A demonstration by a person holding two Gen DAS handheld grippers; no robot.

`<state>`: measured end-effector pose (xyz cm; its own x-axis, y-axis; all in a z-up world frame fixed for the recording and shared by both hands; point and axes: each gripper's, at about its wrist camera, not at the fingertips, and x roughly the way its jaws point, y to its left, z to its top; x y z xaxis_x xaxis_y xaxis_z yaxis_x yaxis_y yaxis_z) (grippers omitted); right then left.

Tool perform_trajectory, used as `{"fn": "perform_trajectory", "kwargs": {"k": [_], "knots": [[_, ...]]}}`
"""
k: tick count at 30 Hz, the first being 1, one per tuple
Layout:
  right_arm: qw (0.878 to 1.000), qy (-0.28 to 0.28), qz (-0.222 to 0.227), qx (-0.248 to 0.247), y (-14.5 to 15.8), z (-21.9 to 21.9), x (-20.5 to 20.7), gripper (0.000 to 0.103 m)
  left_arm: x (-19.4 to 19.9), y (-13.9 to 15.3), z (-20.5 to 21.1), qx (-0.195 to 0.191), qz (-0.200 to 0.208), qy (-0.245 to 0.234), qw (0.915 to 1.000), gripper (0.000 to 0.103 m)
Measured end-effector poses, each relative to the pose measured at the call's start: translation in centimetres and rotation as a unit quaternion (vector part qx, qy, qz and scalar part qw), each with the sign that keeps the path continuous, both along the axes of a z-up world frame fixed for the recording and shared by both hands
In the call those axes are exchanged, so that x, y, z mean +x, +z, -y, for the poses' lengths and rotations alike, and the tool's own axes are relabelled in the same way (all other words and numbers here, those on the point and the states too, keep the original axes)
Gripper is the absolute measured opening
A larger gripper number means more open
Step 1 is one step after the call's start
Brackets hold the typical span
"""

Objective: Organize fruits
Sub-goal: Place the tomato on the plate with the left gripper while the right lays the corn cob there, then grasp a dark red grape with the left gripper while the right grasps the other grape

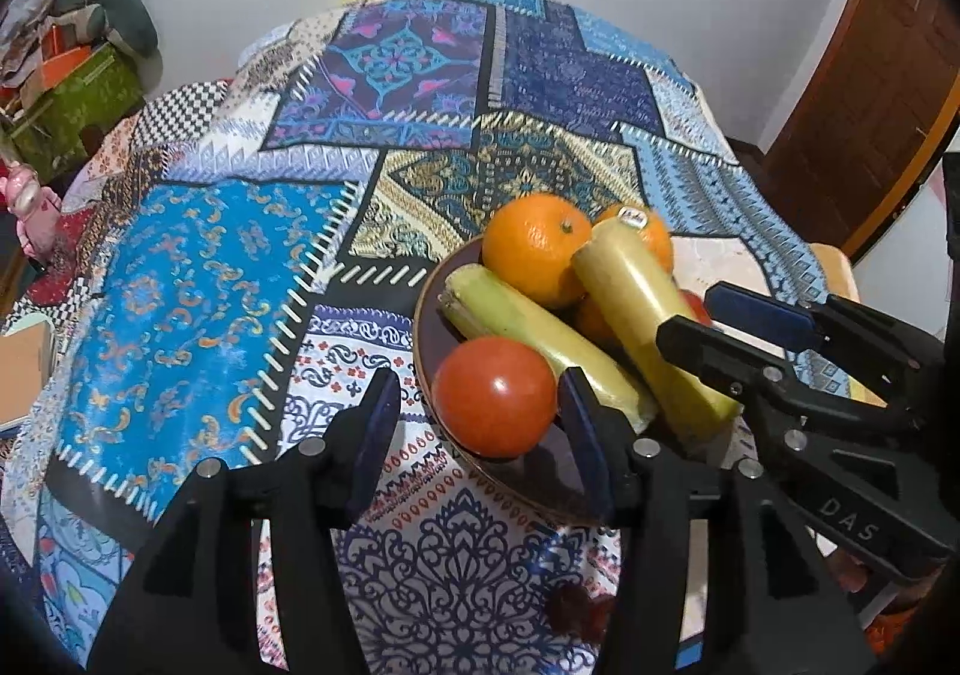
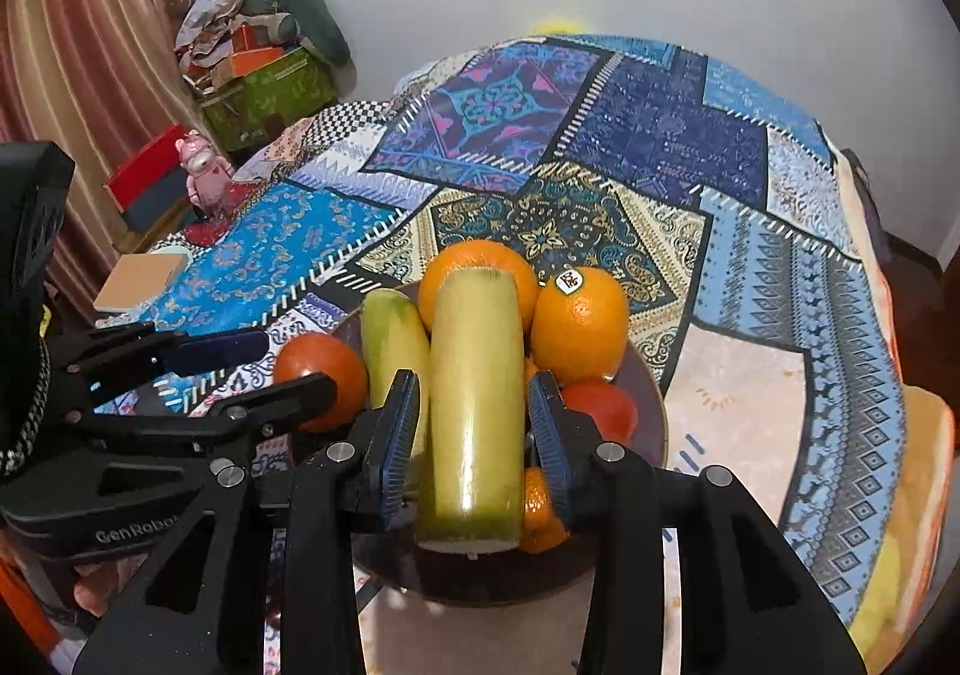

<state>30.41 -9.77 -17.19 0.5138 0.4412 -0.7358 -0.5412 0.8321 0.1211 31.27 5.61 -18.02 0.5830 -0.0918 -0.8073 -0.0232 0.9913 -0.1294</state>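
Note:
A dark brown plate on the patchwork cloth holds two oranges, two tomatoes, and two pale yellow-green cylinders. My right gripper has its blue pads on either side of the nearer cylinder, which lies over the pile; the pads look to touch it. It also shows in the left wrist view. My left gripper is open at the plate's left rim, its fingers either side of the front tomato, apart from it. The second cylinder lies beside it.
The patchwork cloth covers the whole table. A tan book lies at the table's left edge. A pink figurine and boxes stand past the left edge. A brown door is at the right.

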Motion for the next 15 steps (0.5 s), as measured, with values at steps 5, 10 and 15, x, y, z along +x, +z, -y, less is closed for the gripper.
{"fn": "perform_trajectory", "kwargs": {"k": [5, 10, 15], "knots": [[1.0, -0.01, 0.007, 0.017, 1.4, 1.0, -1.3, 0.036, -2.2, 2.5, -0.3, 0.0, 0.026, 0.001, 0.9997, 0.057], [0.999, -0.016, 0.004, 0.035, 2.1, 2.0, -3.4, 0.036, -5.0, 4.3, -0.4, 0.009, 0.048, -0.003, 0.9988, 0.061], [0.999, -0.011, 0.003, 0.031, 2.1, 2.1, -5.7, 0.042, -8.0, 5.1, -0.3, 0.026, 0.06, -0.021, 0.9976, 0.066]]}}
